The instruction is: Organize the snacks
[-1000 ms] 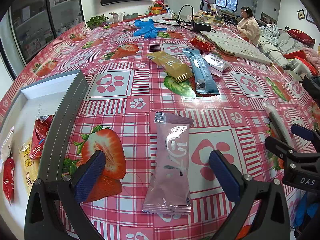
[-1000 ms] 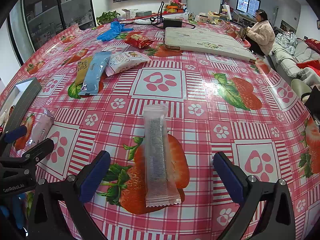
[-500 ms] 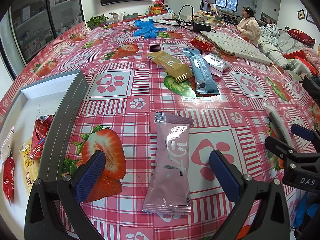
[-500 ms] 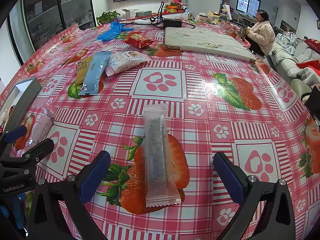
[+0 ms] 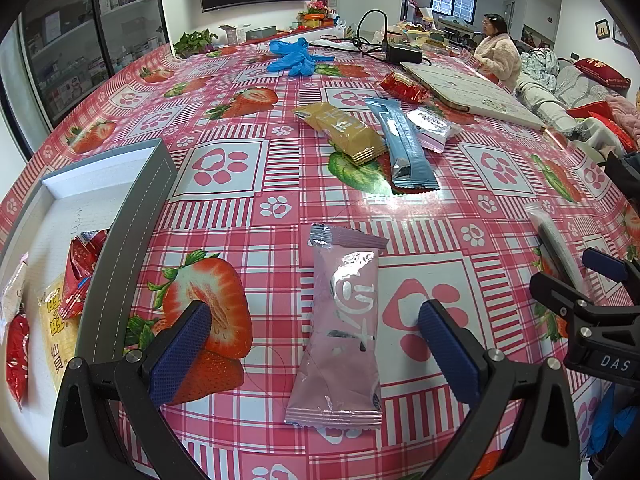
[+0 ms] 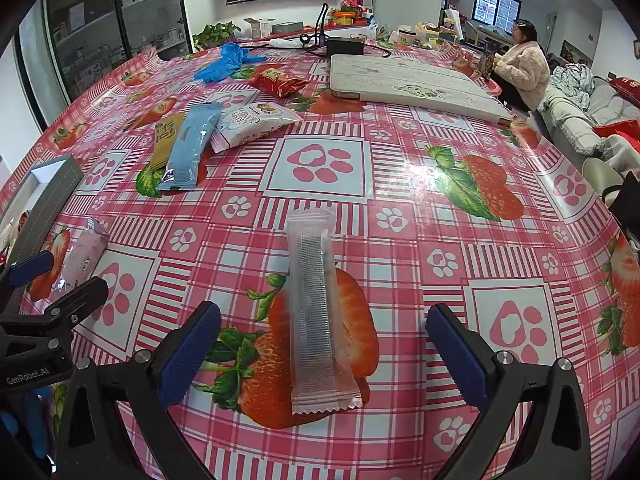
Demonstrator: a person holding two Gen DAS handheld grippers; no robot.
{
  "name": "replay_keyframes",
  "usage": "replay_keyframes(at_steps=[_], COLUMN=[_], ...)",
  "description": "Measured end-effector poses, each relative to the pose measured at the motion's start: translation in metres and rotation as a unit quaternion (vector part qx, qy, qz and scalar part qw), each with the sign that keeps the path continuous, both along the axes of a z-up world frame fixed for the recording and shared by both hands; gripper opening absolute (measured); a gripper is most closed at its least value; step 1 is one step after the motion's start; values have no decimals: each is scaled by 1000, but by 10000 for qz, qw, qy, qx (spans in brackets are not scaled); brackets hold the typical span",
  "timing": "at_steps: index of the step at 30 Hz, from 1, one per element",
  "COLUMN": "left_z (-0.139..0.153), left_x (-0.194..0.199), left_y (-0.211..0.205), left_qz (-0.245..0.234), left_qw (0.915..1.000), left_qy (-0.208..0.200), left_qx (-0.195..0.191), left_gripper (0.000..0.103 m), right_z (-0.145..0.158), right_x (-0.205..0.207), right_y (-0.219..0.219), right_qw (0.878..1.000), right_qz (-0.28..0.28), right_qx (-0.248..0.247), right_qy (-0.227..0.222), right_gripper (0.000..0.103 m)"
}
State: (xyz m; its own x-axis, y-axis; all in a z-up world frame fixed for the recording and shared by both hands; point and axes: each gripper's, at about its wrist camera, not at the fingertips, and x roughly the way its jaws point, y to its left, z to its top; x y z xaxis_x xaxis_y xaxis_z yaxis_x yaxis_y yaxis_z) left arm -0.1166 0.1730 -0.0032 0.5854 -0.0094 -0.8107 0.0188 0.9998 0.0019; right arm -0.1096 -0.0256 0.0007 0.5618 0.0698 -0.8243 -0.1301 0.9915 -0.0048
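- Snacks already sit in the grey box (image 5: 124, 216) at nine o'clock in the left wrist view — red packets (image 5: 78, 268) and a yellow one (image 5: 56, 328) show inside it, so part of the sorting looks done.
- Left claw (image 5: 312, 344) stands wide over the worktop (image 5: 240, 216), its blue pads on either side of the pink packet (image 5: 340, 332), touching neither edge; it holds nothing.
- Right claw (image 6: 320, 352) is equally wide, with the clear packet (image 6: 316, 312) lying lengthwise between its pads on a printed strawberry, also ungripped.
- Farther off, at about twelve to one o'clock in the left wrist view, a tan packet (image 5: 340, 132), a blue packet (image 5: 404, 148) and a white packet (image 5: 432, 128) lie close together, with a red packet (image 5: 404, 88) beyond them near a flat white board (image 5: 468, 92).
- Six loose packets at least remain outside the box, so the task seems well short of finished — perhaps under halfway.
- Likely next step, judging by the poses: close on the pink packet, which lies nearer the box, and carry it toward nine o'clock.
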Motion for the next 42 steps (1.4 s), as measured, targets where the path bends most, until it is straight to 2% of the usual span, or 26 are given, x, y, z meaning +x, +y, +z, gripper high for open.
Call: replay_keyframes(at_steps=[24,28,31,33,34,36,37,38,39,40,41,42], left_z=[0,1,2,4,6,10,12,14,15,16,18,21], left_x=[-1,2,6,9,9,8,6,5,5,4,1,-2], left_y=[0,0,-2,-5,-7,-15,-19,-25,-28,-28,-27,-25], left_qz=[-7,-19,-62,-118,-180,-365,-458,-593,-669,-672,-663,-665], left_qw=[10000,10000,9995,9990,9986,9979,9975,9965,9955,9952,9949,9944], left_qy=[3,66,295,438,492,543,545,590,675,710,735,747], left_qx=[-4,9,-2,11,12,18,31,76,17,-39,-171,-343], left_gripper=[103,103,101,96,89,69,42,26,26,26,26,26], right_z=[0,2,3,3,4,6,9,12,15,17,18,18], right_x=[-1,13,23,26,27,27,25,25,23,22,22,20], right_y=[1,1,3,3,3,2,2,3,4,5,4,2], right_qw=[10000,9987,9963,9949,9946,9938,9934,9933,9931,9927,9922,9918], right_qz=[38,275,371,402,408,415,462,507,537,550,529,488], right_qx=[-9,-65,-119,-152,-162,-183,-191,-192,-187,-158,-41,140], right_qy=[36,418,771,908,946,1014,1029,1025,1026,1060,1132,1171], right_gripper=[103,103,103,102,101,89,84,64,37,23,17,17])
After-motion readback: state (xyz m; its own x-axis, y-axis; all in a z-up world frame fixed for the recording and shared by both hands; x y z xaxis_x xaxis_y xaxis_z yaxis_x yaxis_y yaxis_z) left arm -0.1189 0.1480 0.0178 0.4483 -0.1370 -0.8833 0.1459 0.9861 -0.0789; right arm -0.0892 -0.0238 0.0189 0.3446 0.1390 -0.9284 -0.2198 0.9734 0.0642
